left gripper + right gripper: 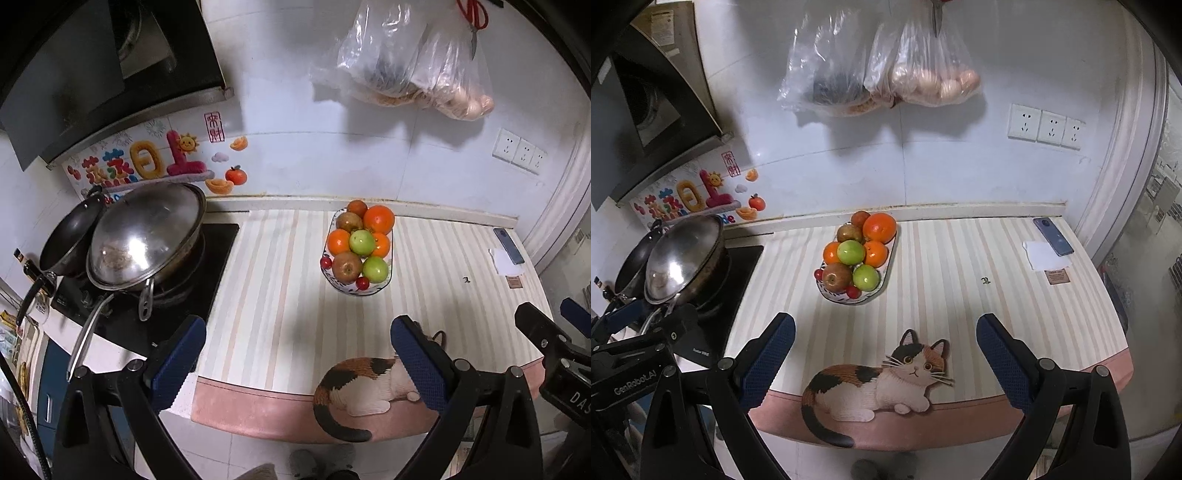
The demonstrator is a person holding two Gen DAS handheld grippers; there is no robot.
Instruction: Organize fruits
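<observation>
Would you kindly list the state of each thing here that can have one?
Left hand-held gripper: open, empty.
Right hand-held gripper: open, empty.
Fruit bowl: heaped full.
Wok: lid on.
Phone: flat, partly on white paper.
Bags: hanging on wall.
Sockets: nothing plugged in.

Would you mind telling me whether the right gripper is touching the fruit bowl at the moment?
Apart. In the right wrist view, the right gripper hangs open with bare striped mat between its fingers and the fruit bowl.
</observation>
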